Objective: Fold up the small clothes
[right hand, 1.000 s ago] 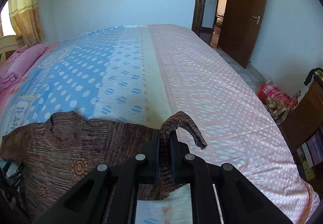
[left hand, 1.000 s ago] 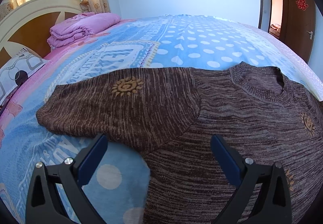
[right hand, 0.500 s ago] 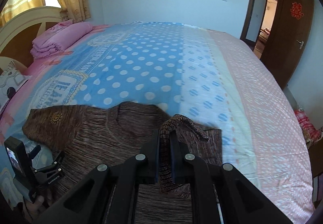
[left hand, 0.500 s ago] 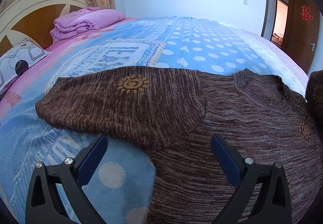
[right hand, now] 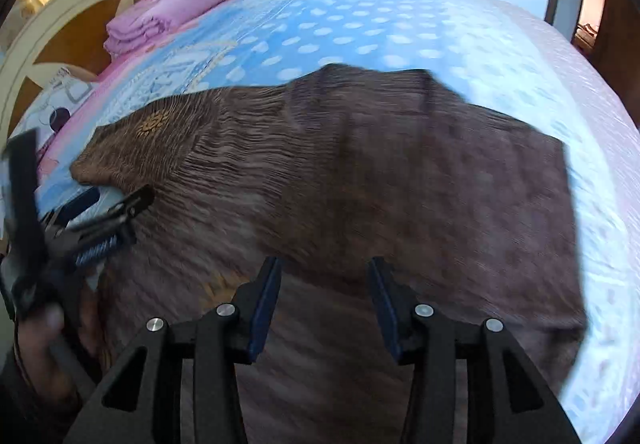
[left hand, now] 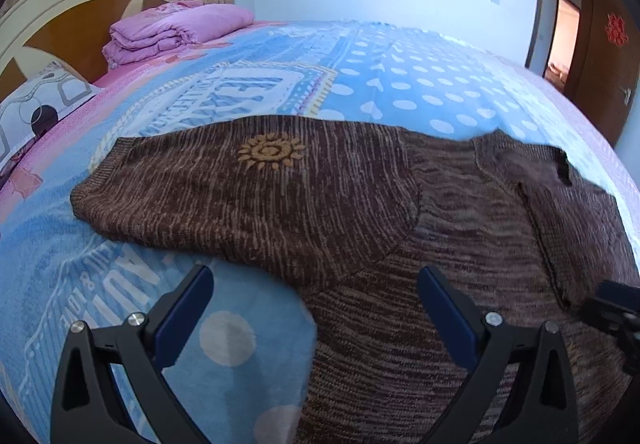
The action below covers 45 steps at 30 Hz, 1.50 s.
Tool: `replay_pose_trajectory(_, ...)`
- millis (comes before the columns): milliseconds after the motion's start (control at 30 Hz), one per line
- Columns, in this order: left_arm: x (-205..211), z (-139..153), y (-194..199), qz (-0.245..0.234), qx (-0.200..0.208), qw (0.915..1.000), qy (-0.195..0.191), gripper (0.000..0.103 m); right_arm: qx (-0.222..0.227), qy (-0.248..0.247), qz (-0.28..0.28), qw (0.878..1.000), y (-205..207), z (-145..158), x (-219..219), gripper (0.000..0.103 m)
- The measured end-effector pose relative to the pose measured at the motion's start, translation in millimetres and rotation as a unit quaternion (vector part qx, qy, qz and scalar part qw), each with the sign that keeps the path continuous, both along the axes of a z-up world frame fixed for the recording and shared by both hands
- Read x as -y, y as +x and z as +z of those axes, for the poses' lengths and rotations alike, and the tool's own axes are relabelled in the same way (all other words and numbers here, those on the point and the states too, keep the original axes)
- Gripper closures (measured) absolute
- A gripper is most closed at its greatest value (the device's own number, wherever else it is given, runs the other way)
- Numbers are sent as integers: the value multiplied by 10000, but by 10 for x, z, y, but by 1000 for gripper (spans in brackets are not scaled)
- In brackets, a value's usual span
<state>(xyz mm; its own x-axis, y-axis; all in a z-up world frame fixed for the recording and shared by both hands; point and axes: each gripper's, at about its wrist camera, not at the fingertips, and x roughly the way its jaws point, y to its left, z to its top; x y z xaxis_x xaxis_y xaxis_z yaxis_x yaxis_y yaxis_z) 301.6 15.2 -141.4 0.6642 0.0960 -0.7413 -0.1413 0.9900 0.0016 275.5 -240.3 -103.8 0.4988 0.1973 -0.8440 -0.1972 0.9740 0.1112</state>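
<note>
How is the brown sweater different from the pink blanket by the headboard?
The brown sweater lies spread out low on the bed, while the pink blanket is folded into a thick stack. The sweater is knitted, with streaky stripes and an orange sun on its sleeve; the blanket is one plain colour. The sweater is close to the cameras; the blanket sits far off. Both are soft cloth resting on the bed.

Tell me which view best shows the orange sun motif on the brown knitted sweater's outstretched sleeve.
The left wrist view: the orange sun motif is sharp and central on the sleeve. In the right wrist view the same motif is small, motion-blurred and far left.
</note>
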Motion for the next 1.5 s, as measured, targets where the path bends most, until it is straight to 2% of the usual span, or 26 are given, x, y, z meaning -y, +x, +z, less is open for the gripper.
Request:
replay_pose_trajectory(33,32,16,-4,-55,-47,9999,107,0,93,-2,-115,9999,-95,52,176,50)
replay_pose_trajectory(133,240,194,-35,-382,49,9978,548,0,461,-252,-735,9959,-376,162,788,47)
replay_pose_trajectory(200,394,328,-8,-605,82,9965,578,0,540,-590,-1142,9902,-481,146,1117,47)
replay_pose_trajectory(333,853,515,117,-958,196,9928,697,0,495,-280,-1423,9882,-575,21,1430,47)
replay_pose_trajectory(433,1243,431,196,-1128,179,9890,940,0,457,-376,-1361,9889,-576,-155,1418,47)
replay_pose_trajectory(500,1481,277,232,-1174,150,9854,1222,0,312,-541,-1548,9860,-562,-268,1505,53)
replay_pose_trajectory(633,1698,27,284,-1186,-38,9801,1590,0,304,-444,-1930,9797,-649,-271,1739,53)
replay_pose_trajectory(767,1662,76,292,-1135,23,9821,1502,0,558,-169,-1534,9864,-579,-153,1623,49)
replay_pose_trajectory(867,1600,125,332,-949,57,9849,1449,0,663,-280,-1244,9896,-455,-161,1415,48)
replay_pose_trajectory(967,1501,149,362,-780,99,9887,1276,0,632,-66,-1527,9862,-354,-115,1401,48)
replay_pose_trajectory(1067,1424,121,384,-665,156,9887,1333,0,915,-429,-1924,9761,-307,36,1366,48)
replay_pose_trajectory(1167,1374,25,429,-610,22,9904,1243,0,760,-390,-1393,9866,-51,30,1105,48)
replay_pose_trajectory(1233,1353,-1,445,-602,-69,9920,1106,0,544,-637,-1210,9891,169,-93,929,48)
replay_pose_trajectory(1300,1308,38,418,-569,4,9936,980,0,506,-1459,-1307,9793,398,-274,841,48)
replay_pose_trajectory(1333,1281,55,403,-571,41,9944,891,0,474,-1698,-1386,9745,463,-356,890,48)
replay_pose_trajectory(1433,1187,26,409,-528,-19,9961,712,0,356,-988,-1650,9807,468,-430,1312,42)
replay_pose_trajectory(1500,1116,-48,460,-546,-208,9972,468,0,386,-1062,-1700,9789,398,-409,1428,42)
